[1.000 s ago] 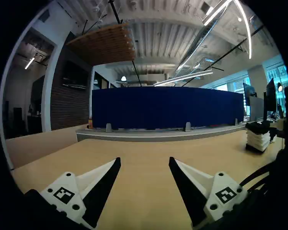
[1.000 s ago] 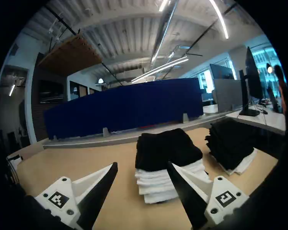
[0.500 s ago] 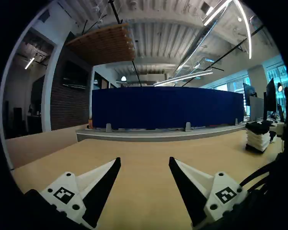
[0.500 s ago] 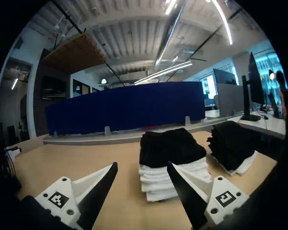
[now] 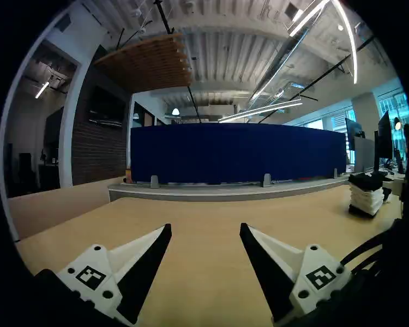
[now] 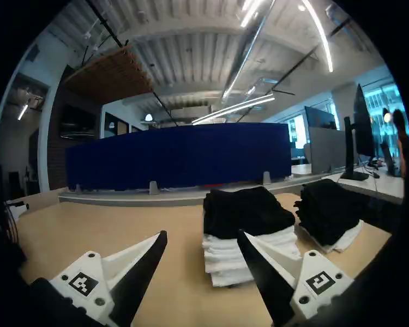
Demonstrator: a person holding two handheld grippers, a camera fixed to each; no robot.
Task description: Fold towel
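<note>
In the right gripper view a stack of folded towels (image 6: 247, 229), black ones on top of white ones, stands on the wooden table just past my right finger. A second, mostly black stack (image 6: 329, 213) lies to its right. My right gripper (image 6: 202, 241) is open and holds nothing, low over the table. In the left gripper view my left gripper (image 5: 205, 234) is open over bare wood, and the black-and-white towel stack (image 5: 366, 194) is small at the far right.
The light wooden table (image 5: 204, 218) stretches ahead to a long blue divider panel (image 5: 232, 152) at its back edge. Monitors (image 6: 360, 128) stand on a desk to the right. A cable (image 5: 368, 248) runs by my left gripper's right side.
The right gripper has levelled out and shifted slightly, so the towel stacks sit a little more upright and to the right in its view. The left gripper has stayed still.
</note>
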